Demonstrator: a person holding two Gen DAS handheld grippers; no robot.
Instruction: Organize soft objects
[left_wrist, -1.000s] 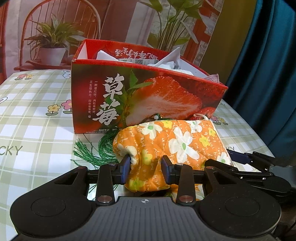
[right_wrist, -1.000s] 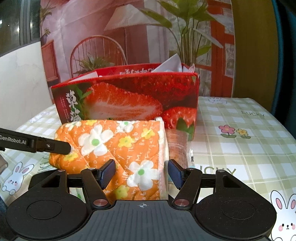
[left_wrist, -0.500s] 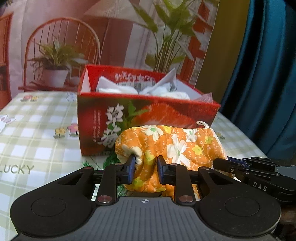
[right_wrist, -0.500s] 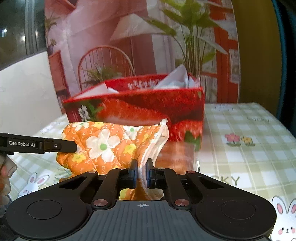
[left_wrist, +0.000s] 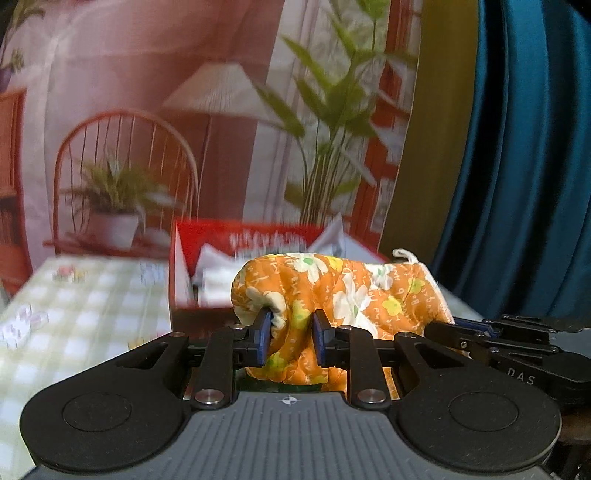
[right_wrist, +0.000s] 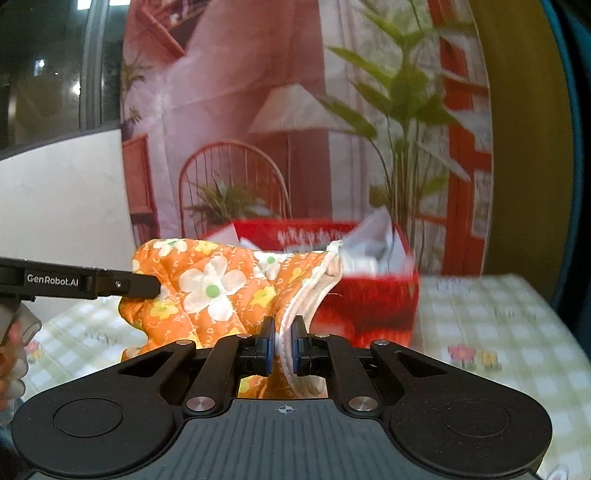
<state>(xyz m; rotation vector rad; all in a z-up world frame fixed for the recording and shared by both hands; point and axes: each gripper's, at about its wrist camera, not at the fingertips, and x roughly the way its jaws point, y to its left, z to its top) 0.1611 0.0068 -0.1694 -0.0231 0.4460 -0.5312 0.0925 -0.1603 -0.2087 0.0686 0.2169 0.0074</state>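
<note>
An orange quilted oven mitt (left_wrist: 343, 295) with white and yellow flowers hangs in the air between both grippers, in front of the red strawberry box (left_wrist: 184, 266). My left gripper (left_wrist: 290, 338) is shut on the mitt's rounded end, the fabric bunched between its blue pads. My right gripper (right_wrist: 282, 347) is shut on the mitt's white-trimmed cuff edge (right_wrist: 314, 291). In the right wrist view the mitt (right_wrist: 218, 291) spans left to the other gripper's black finger (right_wrist: 122, 284). The red box (right_wrist: 369, 299) behind holds white paper.
The table carries a green-and-white checked cloth (right_wrist: 491, 332) with flower and rabbit prints. A backdrop printed with a chair, lamp and plants (left_wrist: 221, 147) stands behind the box. A teal curtain (left_wrist: 524, 166) hangs at the right. A person's hand (right_wrist: 11, 350) shows at the left edge.
Both grippers closed on the mitt and lifted it off the table; it now hangs level with the box's open top. The right jaws went from wide apart to pinching the cuff.
</note>
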